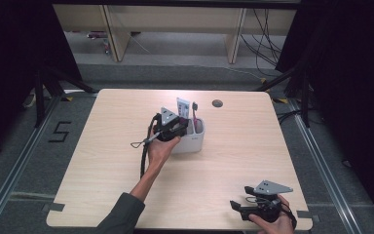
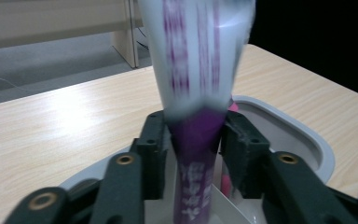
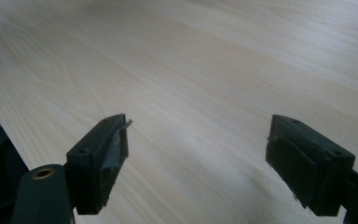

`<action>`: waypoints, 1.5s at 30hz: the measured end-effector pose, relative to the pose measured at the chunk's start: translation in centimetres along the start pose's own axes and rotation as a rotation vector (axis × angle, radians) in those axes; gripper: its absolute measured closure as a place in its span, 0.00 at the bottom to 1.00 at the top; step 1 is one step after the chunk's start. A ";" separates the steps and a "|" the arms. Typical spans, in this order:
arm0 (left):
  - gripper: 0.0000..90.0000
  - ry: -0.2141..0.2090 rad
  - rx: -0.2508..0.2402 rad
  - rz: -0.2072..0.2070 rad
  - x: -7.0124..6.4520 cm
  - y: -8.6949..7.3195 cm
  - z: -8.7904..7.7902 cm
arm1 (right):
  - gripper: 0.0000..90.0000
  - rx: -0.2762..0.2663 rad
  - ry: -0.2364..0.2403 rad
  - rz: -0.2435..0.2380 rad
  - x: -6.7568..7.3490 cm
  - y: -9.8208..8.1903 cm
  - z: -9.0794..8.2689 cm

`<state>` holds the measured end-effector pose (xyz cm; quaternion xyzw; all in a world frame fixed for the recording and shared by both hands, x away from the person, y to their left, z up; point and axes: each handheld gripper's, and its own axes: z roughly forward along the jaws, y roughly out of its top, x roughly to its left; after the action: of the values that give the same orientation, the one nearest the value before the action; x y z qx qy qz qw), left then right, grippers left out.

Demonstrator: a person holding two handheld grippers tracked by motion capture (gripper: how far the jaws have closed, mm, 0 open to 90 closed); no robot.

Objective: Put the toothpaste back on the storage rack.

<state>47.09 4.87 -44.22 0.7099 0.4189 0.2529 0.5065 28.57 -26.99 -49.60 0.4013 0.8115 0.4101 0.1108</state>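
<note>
A white tube with purple print point(image 1: 184, 107) stands tilted in a white container point(image 1: 193, 140) at the middle of the table. My left gripper point(image 1: 184, 127) reaches into that container from its left side. In the left gripper view the tube point(image 2: 196, 56) looks blurred, and its purple lower end sits between the pads point(image 2: 156, 149) of my left gripper point(image 2: 193, 135) with a thin gap on each side, so the jaws are open. A pink-handled stick point(image 1: 195, 116) also stands in the container. My right gripper point(image 1: 238, 199) rests open near the table's front right corner, with bare wood between its jaws point(image 3: 198, 144).
The container's rim point(image 2: 303, 135) curves round to the right of the tube. A round cable hole point(image 1: 217, 103) sits near the table's far edge. My left gripper's cable point(image 1: 143, 156) loops across the wood. Dark floor with rails surrounds the table point(image 1: 253, 146).
</note>
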 end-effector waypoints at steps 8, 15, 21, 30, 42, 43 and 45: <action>0.51 0.031 -0.061 0.001 -0.3 0.9 -1.2 | 0.24 0.005 0.007 0.021 0.2 0.0 0.0; 0.46 0.031 -0.020 -0.005 -0.2 0.8 -1.4 | 0.24 -0.003 0.004 0.019 0.2 0.0 0.1; 0.41 0.014 -0.004 0.004 -0.4 1.0 -2.0 | 0.24 0.000 0.007 0.019 0.2 0.0 0.1; 0.39 0.000 0.012 0.006 -0.1 1.0 -2.8 | 0.24 0.018 0.011 0.038 0.3 0.0 0.1; 0.37 -0.028 0.019 0.004 -0.1 0.9 -3.6 | 0.23 0.019 0.008 0.039 0.3 0.0 0.0; 0.36 -0.031 0.023 0.003 -0.1 0.9 -3.7 | 0.23 0.012 0.008 0.026 0.3 0.0 0.1; 0.36 -0.038 0.022 -0.001 -0.1 0.9 -3.9 | 0.23 0.014 0.010 0.033 0.3 0.0 0.1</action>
<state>44.26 6.68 -42.01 0.7200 0.4122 0.2345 0.5066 28.41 -26.71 -49.58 0.4133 0.8083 0.4080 0.0972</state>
